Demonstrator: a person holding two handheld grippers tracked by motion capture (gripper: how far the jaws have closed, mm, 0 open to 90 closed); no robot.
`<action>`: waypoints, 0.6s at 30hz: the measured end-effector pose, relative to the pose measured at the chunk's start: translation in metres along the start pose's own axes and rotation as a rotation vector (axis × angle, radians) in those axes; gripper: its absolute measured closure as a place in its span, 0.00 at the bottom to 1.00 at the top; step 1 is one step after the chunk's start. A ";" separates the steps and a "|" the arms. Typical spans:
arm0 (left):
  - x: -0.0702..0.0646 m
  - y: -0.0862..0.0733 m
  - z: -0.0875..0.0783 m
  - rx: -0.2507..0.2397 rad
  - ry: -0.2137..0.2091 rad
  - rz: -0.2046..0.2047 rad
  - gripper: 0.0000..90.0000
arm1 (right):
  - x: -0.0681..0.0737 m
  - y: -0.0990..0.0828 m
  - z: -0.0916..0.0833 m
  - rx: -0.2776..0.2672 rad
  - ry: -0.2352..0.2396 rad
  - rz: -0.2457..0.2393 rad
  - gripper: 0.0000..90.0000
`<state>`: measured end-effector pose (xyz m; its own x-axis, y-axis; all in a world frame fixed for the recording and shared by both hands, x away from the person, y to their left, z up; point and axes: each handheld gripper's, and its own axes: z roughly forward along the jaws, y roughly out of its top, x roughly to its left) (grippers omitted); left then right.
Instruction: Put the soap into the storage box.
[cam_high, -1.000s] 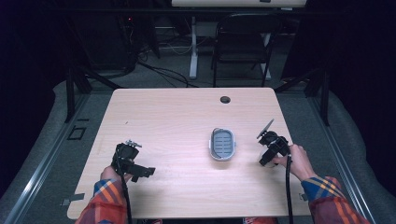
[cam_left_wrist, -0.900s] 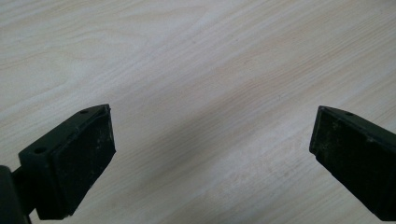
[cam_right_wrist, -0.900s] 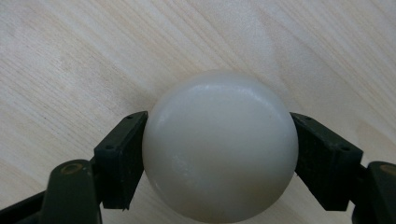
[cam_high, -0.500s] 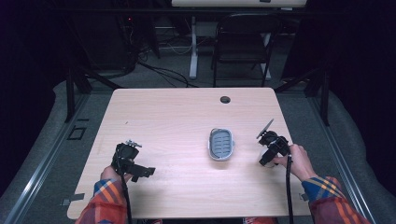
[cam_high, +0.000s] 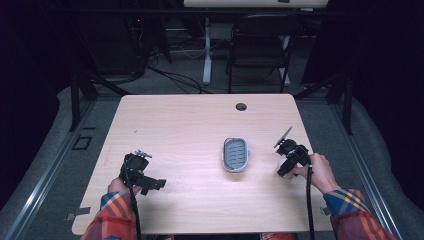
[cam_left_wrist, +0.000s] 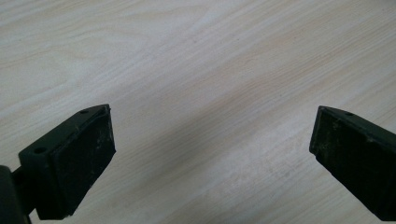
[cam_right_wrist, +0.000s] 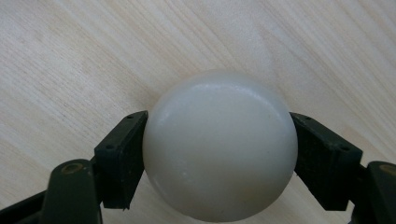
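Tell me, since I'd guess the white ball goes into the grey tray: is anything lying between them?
Nothing visible does. The right gripper is shut on the white ball; bare table lies between it and the grey tray.

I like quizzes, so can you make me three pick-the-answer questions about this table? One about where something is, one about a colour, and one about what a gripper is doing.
1. Where is the small grey tray?
A. near the middle of the table, between the two grippers
B. on the chair behind the table
C. under the left gripper

2. What colour is the ball?
A. red
B. white
C. green

3. What is the left gripper doing?
A. squeezing the ball
B. holding the tray
C. open, with nothing between its jaws

Answers:
1. A, since the high view shows the tray on the wood between the left gripper and the right gripper.
2. B, since the right gripper view shows a smooth white ball.
3. C, since the left gripper view shows bare table between jaws that stand wide apart; it is the right gripper whose jaws press the ball's sides.
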<state>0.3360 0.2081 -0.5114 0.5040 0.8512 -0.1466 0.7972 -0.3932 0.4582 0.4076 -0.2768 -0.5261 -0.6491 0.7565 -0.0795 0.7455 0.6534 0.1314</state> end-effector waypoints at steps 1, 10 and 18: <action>0.000 0.000 0.000 0.001 0.000 0.001 0.00 | 0.001 0.000 0.001 -0.018 0.004 0.011 0.27; 0.000 0.000 0.000 0.006 0.000 0.004 0.00 | 0.004 0.008 -0.002 -0.006 0.003 -0.021 0.27; 0.000 0.000 0.000 0.007 0.001 0.009 0.00 | 0.005 0.009 -0.006 -0.015 0.004 -0.017 0.27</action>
<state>0.3362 0.2078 -0.5112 0.5110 0.8478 -0.1420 0.7949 -0.4031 0.4535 0.4100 -0.2674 -0.5196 -0.6623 0.7451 -0.0780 0.7320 0.6658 0.1445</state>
